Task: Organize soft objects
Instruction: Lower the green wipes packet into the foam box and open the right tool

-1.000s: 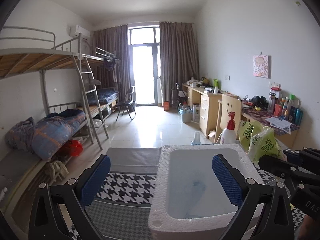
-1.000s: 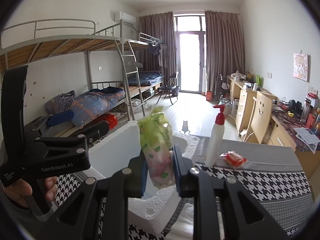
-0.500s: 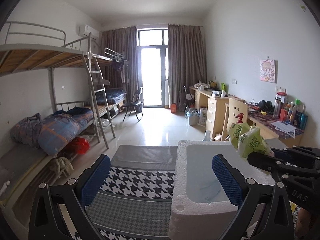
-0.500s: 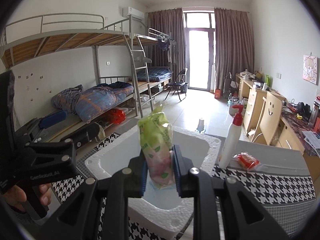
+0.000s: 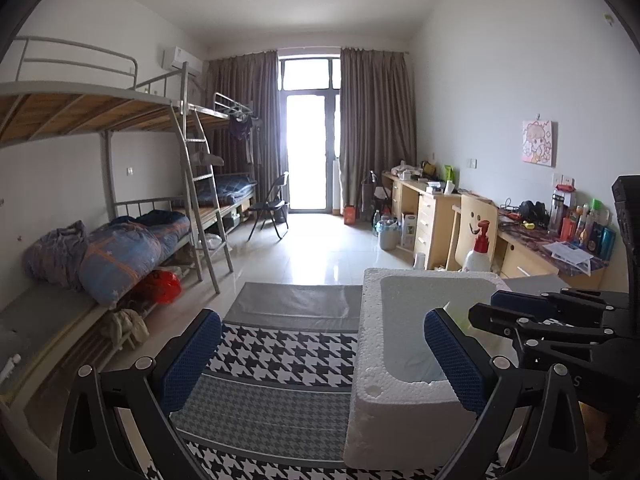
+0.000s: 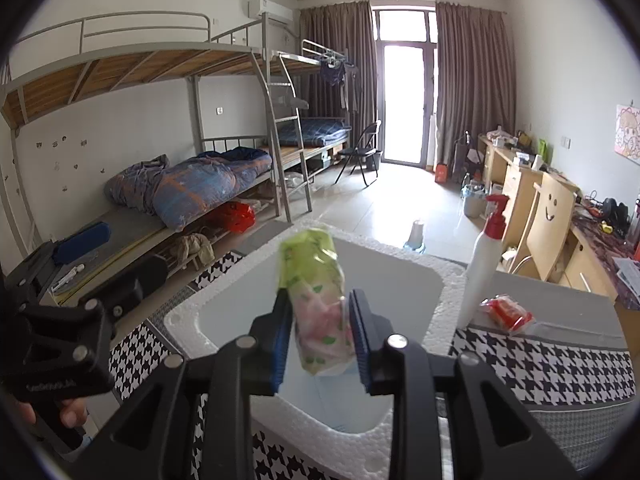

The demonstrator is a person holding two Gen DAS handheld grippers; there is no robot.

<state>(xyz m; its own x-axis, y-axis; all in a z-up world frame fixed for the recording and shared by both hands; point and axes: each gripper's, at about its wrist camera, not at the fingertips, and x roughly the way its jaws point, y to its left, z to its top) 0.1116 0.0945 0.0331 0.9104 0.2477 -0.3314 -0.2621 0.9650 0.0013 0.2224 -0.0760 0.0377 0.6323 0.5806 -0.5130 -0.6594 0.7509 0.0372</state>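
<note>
My right gripper (image 6: 320, 334) clamps a green tissue pack (image 6: 318, 300) over the foam box (image 6: 434, 304); my left gripper (image 5: 320, 356) gapes empty.

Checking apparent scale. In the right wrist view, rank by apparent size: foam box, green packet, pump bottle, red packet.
1. foam box
2. green packet, though it is nearest the camera, held in the right tool
3. pump bottle
4. red packet

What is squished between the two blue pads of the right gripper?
A soft green and pink packet sits between the pads of the right gripper, held above the white foam box. The right wrist view shows this.
</note>
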